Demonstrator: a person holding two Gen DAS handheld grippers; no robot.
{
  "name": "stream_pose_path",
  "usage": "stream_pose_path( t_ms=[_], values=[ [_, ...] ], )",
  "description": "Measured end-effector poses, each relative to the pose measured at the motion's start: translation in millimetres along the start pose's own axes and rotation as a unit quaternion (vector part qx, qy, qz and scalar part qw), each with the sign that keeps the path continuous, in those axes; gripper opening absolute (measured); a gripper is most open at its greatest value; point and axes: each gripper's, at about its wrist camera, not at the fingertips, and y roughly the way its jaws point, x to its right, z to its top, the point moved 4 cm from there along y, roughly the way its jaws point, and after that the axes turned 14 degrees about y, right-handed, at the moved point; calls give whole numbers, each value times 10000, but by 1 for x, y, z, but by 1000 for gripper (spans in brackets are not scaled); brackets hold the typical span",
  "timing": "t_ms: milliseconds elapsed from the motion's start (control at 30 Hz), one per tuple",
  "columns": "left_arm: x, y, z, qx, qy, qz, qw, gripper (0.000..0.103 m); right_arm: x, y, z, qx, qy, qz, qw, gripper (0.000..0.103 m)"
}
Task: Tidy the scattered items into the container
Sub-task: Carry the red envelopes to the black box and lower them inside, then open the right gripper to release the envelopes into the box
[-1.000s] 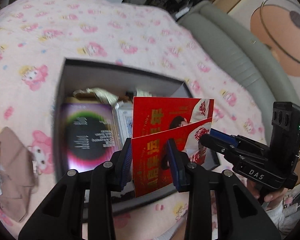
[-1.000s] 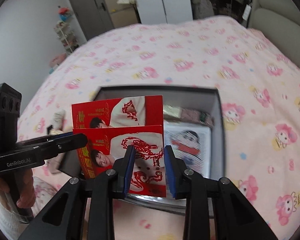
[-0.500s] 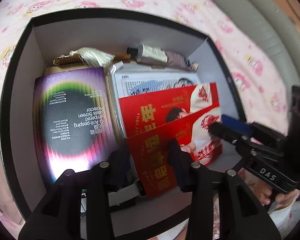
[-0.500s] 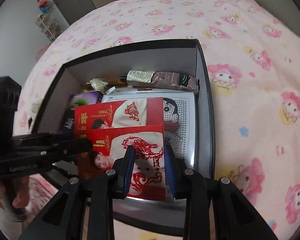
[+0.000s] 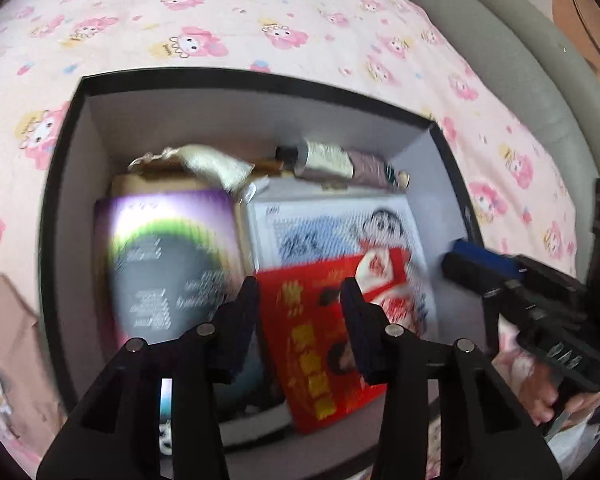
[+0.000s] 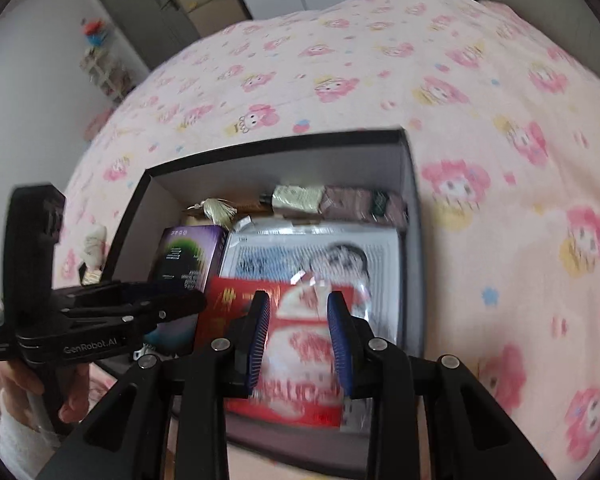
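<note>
Motion blur smears the print on the red packet (image 5: 324, 344), so its lettering cannot be read. The purple box (image 5: 168, 264) is partly hidden behind the left gripper (image 5: 300, 300), its text too blurred to tell.

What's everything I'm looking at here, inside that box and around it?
box: one, black rim, grey inside, open on the bed
red envelopes: apparently two, red with gold print, in the box between both grippers' pads
purple pack: one, flat in the box, left side
cartoon pack: one, white, flat under the envelopes
tube: one, cream and mauve, along the far wall
tassel: one, cream, far left corner
bedsheet: pink, cartoon print
left gripper: black, on the envelopes
right gripper: black, blue pads, on the envelopes
hands: holding the grippers
</note>
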Motion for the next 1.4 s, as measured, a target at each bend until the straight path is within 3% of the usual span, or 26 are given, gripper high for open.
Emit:
stream_pose_path(
  t_ms=[167, 300, 400, 600, 700, 833, 900, 1100, 1233, 1333, 1400],
  values=[
    [-14, 28, 17, -260, -47, 215, 9994, 33, -16, 45, 16, -454, -172, -299, 9984, 27],
    [-17, 39, 18, -551, -183, 105, 9983, 33, -7, 67, 12, -682, -104, -478, 9965, 27],
    [-16, 39, 12, -733, -310, -177, 9967, 33, 5, 82, 7, -1001, 66, -539, 9935, 27],
    [-17, 37, -7, -966, -534, -757, 9910, 33, 5, 76, -12, -1165, -157, -457, 9920, 29],
    [-20, 26, -14, -831, -628, -791, 9914, 34, 4, 68, -26, -1246, -279, -400, 9910, 29],
    [-14, 4, -19, -555, -383, -766, 9948, 35, 8, 49, -31, -1003, -46, -183, 9948, 29],
    [-13, 3, -25, -673, -306, -721, 9947, 35, 10, 41, -31, -866, -2, -112, 9962, 29],
    [-11, 12, -41, -1125, -100, -610, 9917, 35, 6, 40, -35, -1039, 1, -38, 9946, 29],
    [-18, 9, -37, -961, -411, -953, 9899, 35, 2, 48, -38, -1052, -149, -254, 9940, 29],
    [-22, -11, -35, -505, -399, -893, 9939, 35, 2, 46, -40, -1028, -198, -310, 9940, 29],
    [-21, -16, -39, -483, -401, -1031, 9927, 37, 3, 42, -41, -923, -218, -339, 9949, 29]
  ],
)
